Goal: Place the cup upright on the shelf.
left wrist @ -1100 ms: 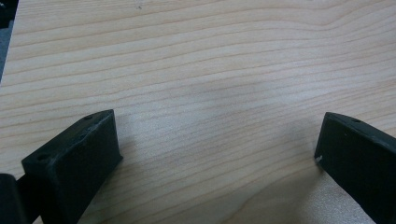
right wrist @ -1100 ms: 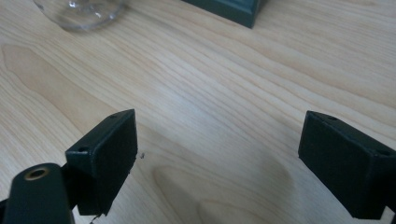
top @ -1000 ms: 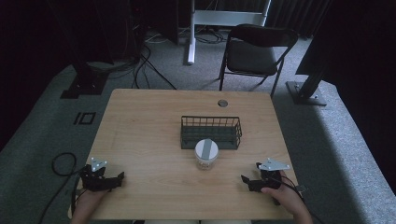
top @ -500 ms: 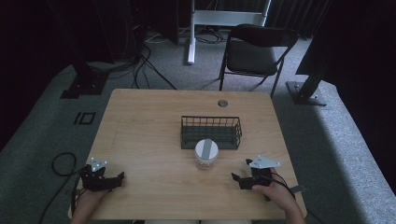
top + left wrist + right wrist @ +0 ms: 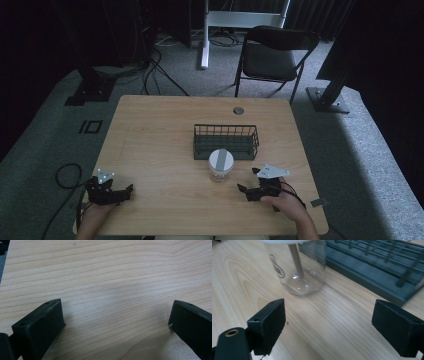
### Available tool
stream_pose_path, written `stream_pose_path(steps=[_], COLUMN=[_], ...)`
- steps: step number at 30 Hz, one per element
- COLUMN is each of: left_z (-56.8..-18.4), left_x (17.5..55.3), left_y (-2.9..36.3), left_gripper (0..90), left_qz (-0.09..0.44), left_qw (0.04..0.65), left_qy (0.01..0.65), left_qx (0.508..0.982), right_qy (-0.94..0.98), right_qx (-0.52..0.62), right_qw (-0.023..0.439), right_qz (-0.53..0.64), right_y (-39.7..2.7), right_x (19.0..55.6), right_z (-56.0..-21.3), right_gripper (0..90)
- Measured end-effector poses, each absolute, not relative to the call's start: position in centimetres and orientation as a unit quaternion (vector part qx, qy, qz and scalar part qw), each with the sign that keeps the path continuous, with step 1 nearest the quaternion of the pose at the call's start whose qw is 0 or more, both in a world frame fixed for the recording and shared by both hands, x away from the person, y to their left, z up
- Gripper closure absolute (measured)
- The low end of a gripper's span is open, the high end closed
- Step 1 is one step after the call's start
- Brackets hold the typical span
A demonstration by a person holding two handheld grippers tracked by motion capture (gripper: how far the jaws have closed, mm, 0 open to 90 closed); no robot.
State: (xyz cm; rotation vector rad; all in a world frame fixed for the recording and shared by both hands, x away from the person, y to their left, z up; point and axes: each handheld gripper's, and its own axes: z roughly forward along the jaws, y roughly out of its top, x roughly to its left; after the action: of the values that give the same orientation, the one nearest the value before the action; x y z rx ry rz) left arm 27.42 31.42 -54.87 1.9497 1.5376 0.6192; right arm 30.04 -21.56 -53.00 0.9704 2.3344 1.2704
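My right hand-held gripper (image 5: 248, 182) has moved left and a little forward since a second ago, when it sat nearer the desk's right edge, and it now lies close to the clear glass jar with a flat white lid (image 5: 220, 163), its jaws spread wide and holding nothing. In the right gripper view the jar (image 5: 298, 267) stands upright just ahead of the jaws and toward my left jaw, not yet between them, with a thin brownish stick upright inside it. Beyond and to the right of those jaws runs the dark wire basket with a solid base (image 5: 372, 270); from above, the basket (image 5: 226, 141) sits just behind the jar, the two very near or touching. My left hand-held gripper (image 5: 123, 192) has stayed where it was, low on the light wooden desk (image 5: 150, 140), jaws equally wide over bare wood.
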Motion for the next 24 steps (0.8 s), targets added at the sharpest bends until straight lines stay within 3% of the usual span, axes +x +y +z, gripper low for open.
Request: stream_pose_path(steps=[24], left_z=[-54.9], left_x=[27.4], left_y=[31.4], left_gripper=[0.1], left_qz=[0.232], left_qw=[0.287], left_qy=[0.575], left_qx=[0.73], right_qy=[0.813], right_qx=[0.309], right_qw=[0.138], right_qz=[0.473], right_y=[-17.1], right_x=[31.4], right_z=[-53.3], right_gripper=[11.6])
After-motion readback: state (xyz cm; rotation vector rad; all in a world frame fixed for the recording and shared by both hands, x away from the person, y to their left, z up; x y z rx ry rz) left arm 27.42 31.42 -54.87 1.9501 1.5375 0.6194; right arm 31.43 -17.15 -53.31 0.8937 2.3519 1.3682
